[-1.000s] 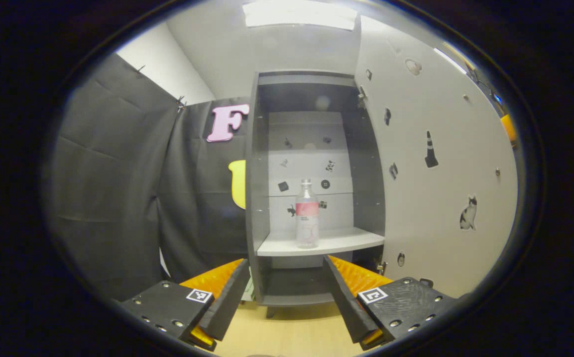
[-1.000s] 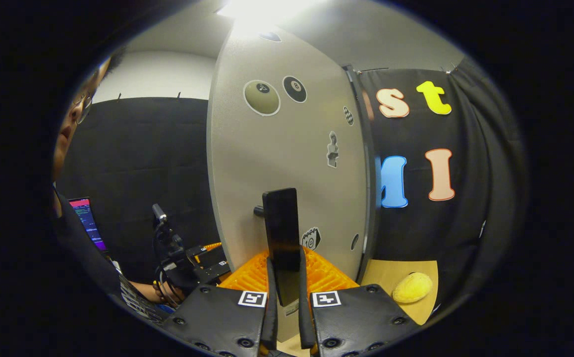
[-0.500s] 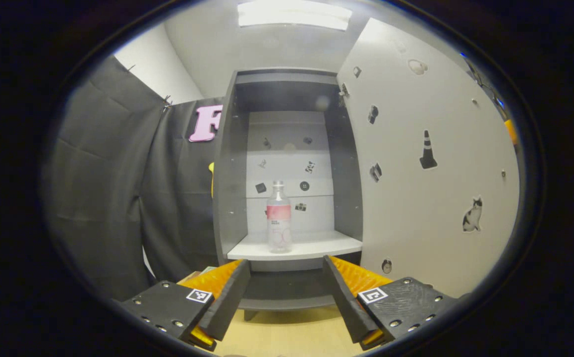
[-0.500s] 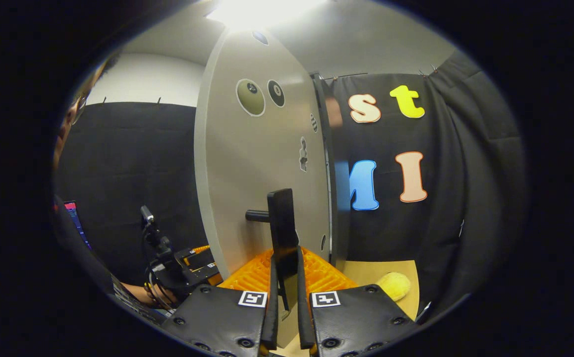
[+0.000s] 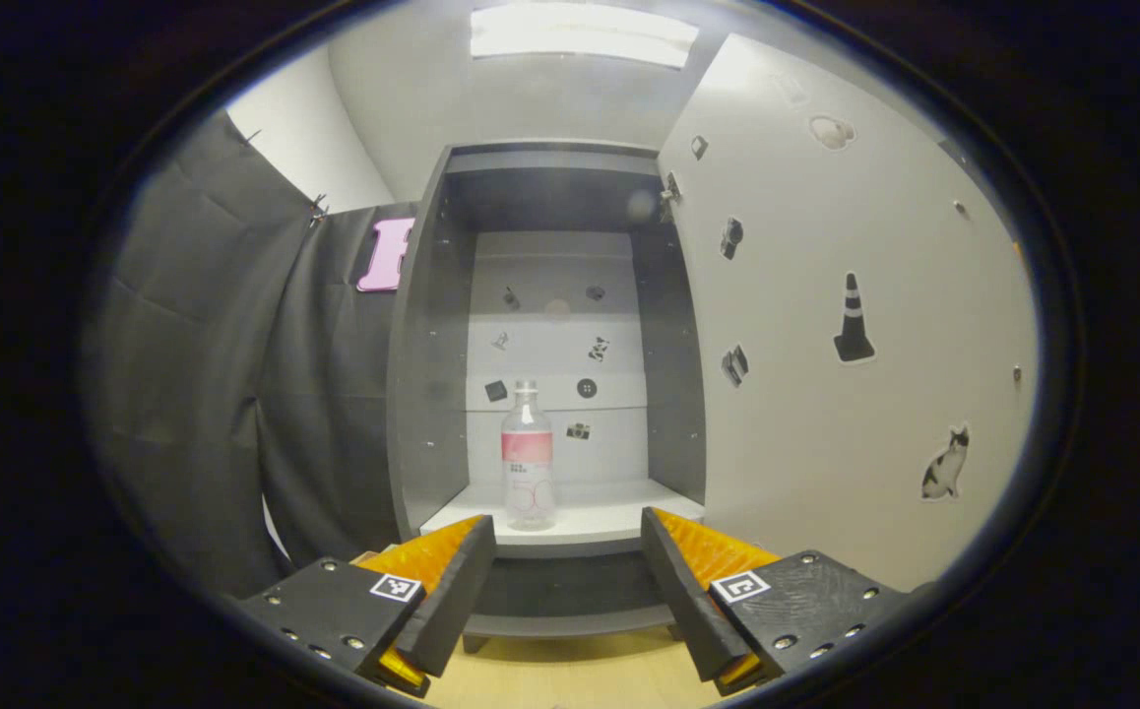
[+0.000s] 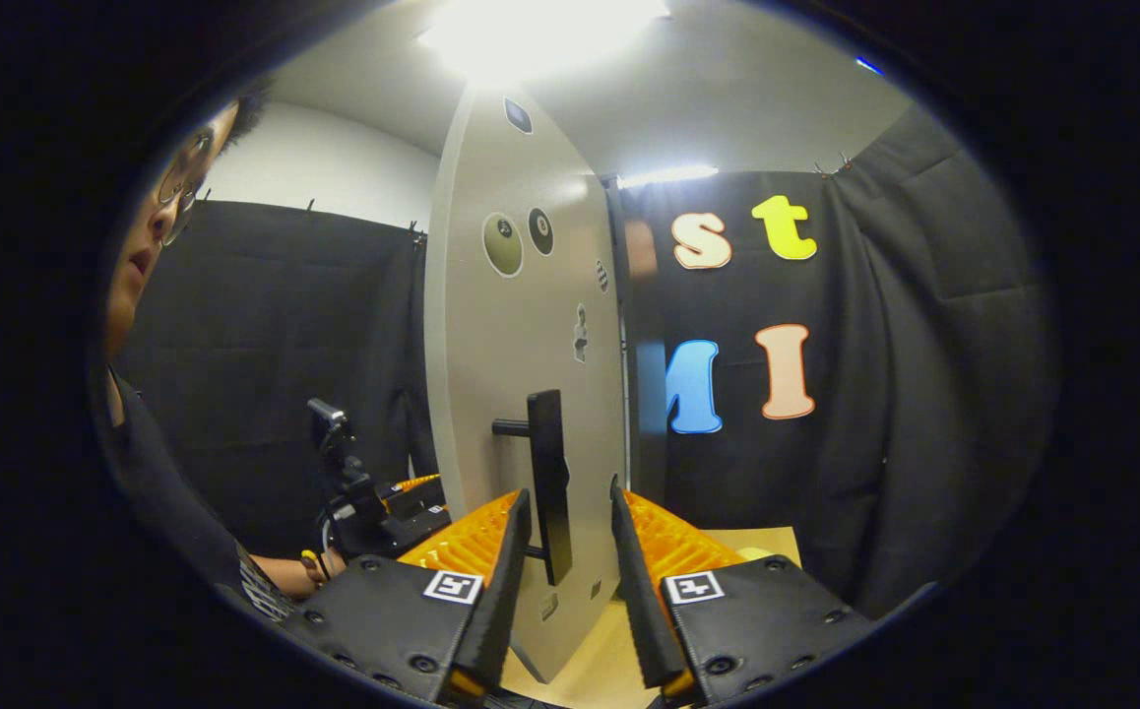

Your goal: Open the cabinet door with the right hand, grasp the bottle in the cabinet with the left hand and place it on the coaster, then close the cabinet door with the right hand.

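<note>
Let go of the handle (image 6: 548, 483) since 0.5 s ago — right tool (image 6: 563, 571) now spread wide, fingers either side of the bar without touching, cabinet door (image 6: 521, 374) swung fully out. Left tool (image 5: 567, 581) also gaping, empty, aimed straight into the cabinet (image 5: 432, 345) to line up a grasp. Bottle (image 5: 527, 458) upright on the white shelf (image 5: 619, 512), near its front edge, slightly left of centre — well clear of both side walls, easy to straddle.

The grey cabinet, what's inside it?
Inside the grey cabinet, a clear plastic bottle with a pink label stands on the white shelf. Small stickers dot the back. The left gripper hides part below.
</note>
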